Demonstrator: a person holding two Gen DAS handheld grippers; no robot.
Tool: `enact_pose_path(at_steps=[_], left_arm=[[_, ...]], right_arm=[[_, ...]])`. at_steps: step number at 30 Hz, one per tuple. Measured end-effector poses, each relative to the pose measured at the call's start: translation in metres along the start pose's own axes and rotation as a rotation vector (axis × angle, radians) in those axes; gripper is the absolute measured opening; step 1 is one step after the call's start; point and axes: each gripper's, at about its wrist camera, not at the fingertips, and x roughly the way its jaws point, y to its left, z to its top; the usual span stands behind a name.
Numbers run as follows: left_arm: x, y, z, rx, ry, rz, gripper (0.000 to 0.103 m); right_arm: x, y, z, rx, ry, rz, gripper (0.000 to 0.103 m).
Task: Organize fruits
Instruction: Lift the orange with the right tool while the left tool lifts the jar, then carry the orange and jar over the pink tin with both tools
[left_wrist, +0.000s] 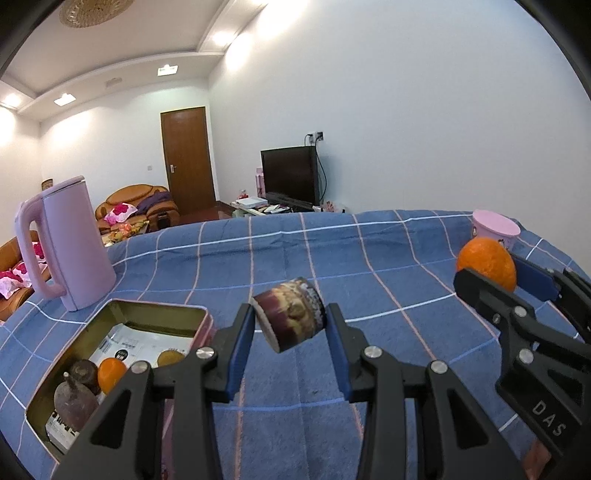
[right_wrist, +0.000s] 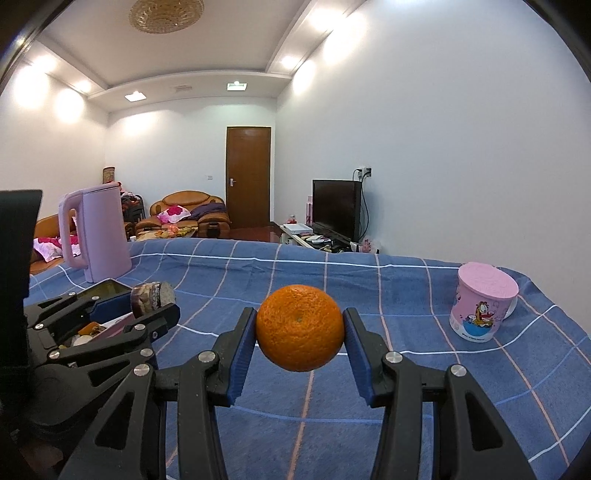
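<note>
left hand-held gripper: clamped on a short purple-brown sugarcane piece, lifted clear of the cloth, just right of the tin.
right hand-held gripper: clamped on an orange, pads pressing both sides, held above the cloth.
tin box: open, at lower left on the blue checked cloth; holds a small orange, dark cane pieces and printed paper.
pink kettle: upright, just behind the tin.
pink cartoon mug: upright at far right, lid on, well apart from the tin.
bench: covered wholly by the cloth.
</note>
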Motion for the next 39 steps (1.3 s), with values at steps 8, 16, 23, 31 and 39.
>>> enact_pose_path(at_steps=[8, 16, 23, 31, 39], left_arm=[[-0.009, 0.006, -0.005, 0.01, -0.001, 0.018, 0.041], [-0.02, 0.024, -0.01, 0.02, 0.003, 0.057, 0.041], [-0.033, 0.048, -0.009, 0.015, 0.0, 0.087, 0.041], [-0.04, 0.082, -0.008, -0.013, 0.012, 0.15, 0.041], [-0.04, 0.115, -0.013, -0.051, 0.035, 0.206, 0.041]], right_arm=[[-0.006, 0.009, -0.002, -0.008, -0.002, 0.021, 0.049], [-0.001, 0.021, -0.003, 0.008, 0.035, 0.079, 0.049], [0.005, 0.043, 0.001, 0.027, 0.057, 0.151, 0.049], [0.008, 0.081, 0.012, -0.02, 0.046, 0.219, 0.049], [0.016, 0.112, 0.02, -0.052, 0.045, 0.276, 0.049]])
